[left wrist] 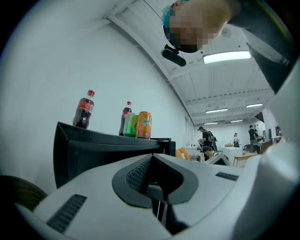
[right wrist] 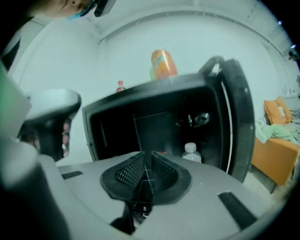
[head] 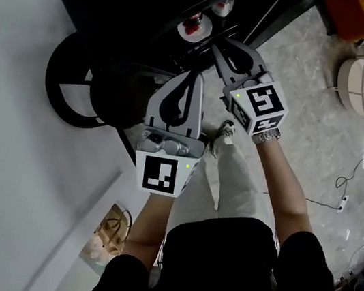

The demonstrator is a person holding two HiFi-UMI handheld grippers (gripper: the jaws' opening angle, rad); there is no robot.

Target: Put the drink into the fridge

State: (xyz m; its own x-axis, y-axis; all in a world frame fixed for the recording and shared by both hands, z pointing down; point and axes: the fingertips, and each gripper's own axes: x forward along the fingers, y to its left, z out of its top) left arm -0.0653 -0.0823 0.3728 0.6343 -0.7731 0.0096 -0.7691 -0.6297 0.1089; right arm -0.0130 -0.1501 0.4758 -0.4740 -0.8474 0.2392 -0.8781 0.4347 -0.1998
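- The black fridge has its door swung wide, so the inside and the door shelf can be reached from the front.
- A clear water bottle with a white cap stands upright in the door shelf. It is the only drink visible inside.
- The other drinks wait on the fridge top. A cola bottle stands alone near its left end. A second cola bottle, a green can and an orange can are bunched together further along, all upright and within reach for loading.
- The left gripper is clenched on nothing. It is held level in front of the fridge and below the drinks, probably just parked clear of the opening.
- The right gripper faces the open compartment with its jaws drawn almost together and nothing between them, so no drink is being carried.
- My judgement: with both grippers empty and several drinks on top, the next fetch would need one gripper raised to the fridge top and opened wide enough for a can or bottle.
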